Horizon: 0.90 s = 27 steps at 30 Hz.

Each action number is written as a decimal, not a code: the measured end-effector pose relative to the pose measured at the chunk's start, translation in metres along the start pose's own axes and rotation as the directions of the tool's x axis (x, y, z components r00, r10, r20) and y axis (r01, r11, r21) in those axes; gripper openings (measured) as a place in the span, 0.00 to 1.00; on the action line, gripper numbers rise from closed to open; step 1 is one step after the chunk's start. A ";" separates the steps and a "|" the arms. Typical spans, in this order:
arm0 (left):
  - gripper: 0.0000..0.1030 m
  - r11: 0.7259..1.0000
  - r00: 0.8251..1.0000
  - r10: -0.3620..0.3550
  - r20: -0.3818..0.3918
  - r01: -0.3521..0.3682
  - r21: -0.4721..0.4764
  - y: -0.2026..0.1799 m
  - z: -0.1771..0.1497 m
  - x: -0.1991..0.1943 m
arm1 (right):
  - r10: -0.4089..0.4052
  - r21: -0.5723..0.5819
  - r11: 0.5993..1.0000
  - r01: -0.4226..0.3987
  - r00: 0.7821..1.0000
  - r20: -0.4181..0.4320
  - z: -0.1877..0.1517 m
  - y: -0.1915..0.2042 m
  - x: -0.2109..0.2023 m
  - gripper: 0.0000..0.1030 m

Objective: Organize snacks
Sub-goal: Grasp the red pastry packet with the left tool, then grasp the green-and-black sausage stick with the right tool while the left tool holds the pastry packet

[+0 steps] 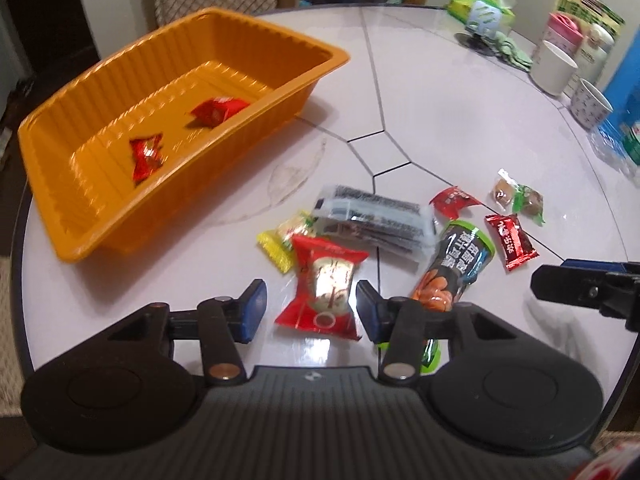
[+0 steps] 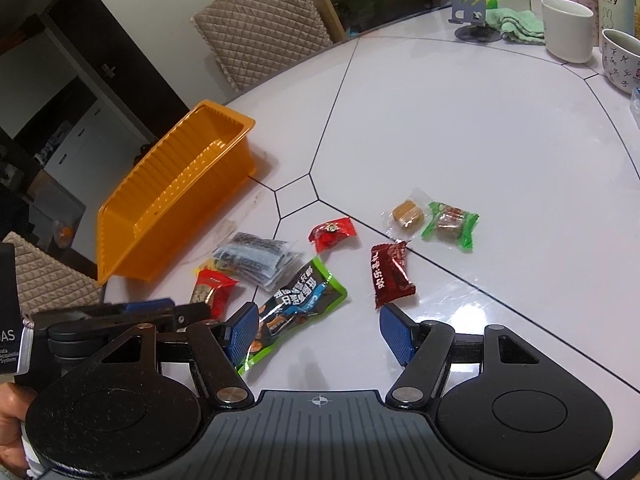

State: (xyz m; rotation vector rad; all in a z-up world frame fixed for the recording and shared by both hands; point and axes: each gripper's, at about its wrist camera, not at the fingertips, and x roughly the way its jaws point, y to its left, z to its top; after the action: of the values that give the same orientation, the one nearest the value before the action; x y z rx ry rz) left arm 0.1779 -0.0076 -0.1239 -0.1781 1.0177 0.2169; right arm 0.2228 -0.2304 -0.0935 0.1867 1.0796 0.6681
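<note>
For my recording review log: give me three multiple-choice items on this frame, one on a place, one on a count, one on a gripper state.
1. The red round-window snack packet lies:
A in the tray
B between the left gripper fingers
C by the mugs

2. Red wrapped candies inside the orange ribbed plastic tray:
A none
B two
C five

3. The right gripper is:
A open, empty
B shut on a packet
C out of view

Answers: 1 B, both fingers flank it; 2 B, two lie on the tray floor; 3 A, its fingers stand wide apart over bare table.
</note>
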 end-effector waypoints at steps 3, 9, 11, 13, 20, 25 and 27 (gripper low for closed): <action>0.44 0.999 1.000 -0.011 0.001 0.011 0.040 -0.005 0.002 0.004 | -0.005 0.006 1.000 0.005 1.000 -0.003 -0.002 0.001 0.001 0.65; 0.28 0.997 1.000 -0.015 -0.003 0.015 0.072 -0.007 0.004 0.011 | -0.008 0.024 1.000 0.008 1.000 -0.008 -0.005 0.005 0.003 0.65; 0.23 0.997 1.000 -0.019 -0.009 0.020 0.070 -0.004 0.002 0.013 | -0.009 0.024 1.000 0.009 1.000 -0.012 -0.006 0.008 0.005 0.65; 0.21 0.997 1.000 -0.025 -0.005 0.025 0.070 -0.002 0.000 0.011 | -0.008 0.023 1.000 0.009 1.000 -0.018 -0.007 0.012 0.008 0.65; 0.21 0.998 0.999 -0.046 0.005 0.046 0.035 0.011 -0.005 -0.003 | -0.035 0.009 0.999 0.035 0.999 -0.038 -0.008 0.035 0.030 0.65; 0.21 0.999 0.998 -0.052 0.017 0.052 0.009 0.020 -0.008 -0.014 | -0.099 0.011 0.995 0.099 0.994 -0.049 -0.008 0.045 0.047 0.65; 0.21 0.999 0.998 -0.054 0.021 0.054 -0.004 0.024 -0.009 -0.017 | -0.139 0.021 0.990 0.141 0.989 -0.052 -0.008 0.048 0.054 0.65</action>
State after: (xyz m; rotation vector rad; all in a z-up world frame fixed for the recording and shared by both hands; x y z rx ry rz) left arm 0.1561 0.0117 -0.1152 -0.2069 0.9909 0.1717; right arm 0.2122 -0.1625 -0.1163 0.1140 1.1386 0.5361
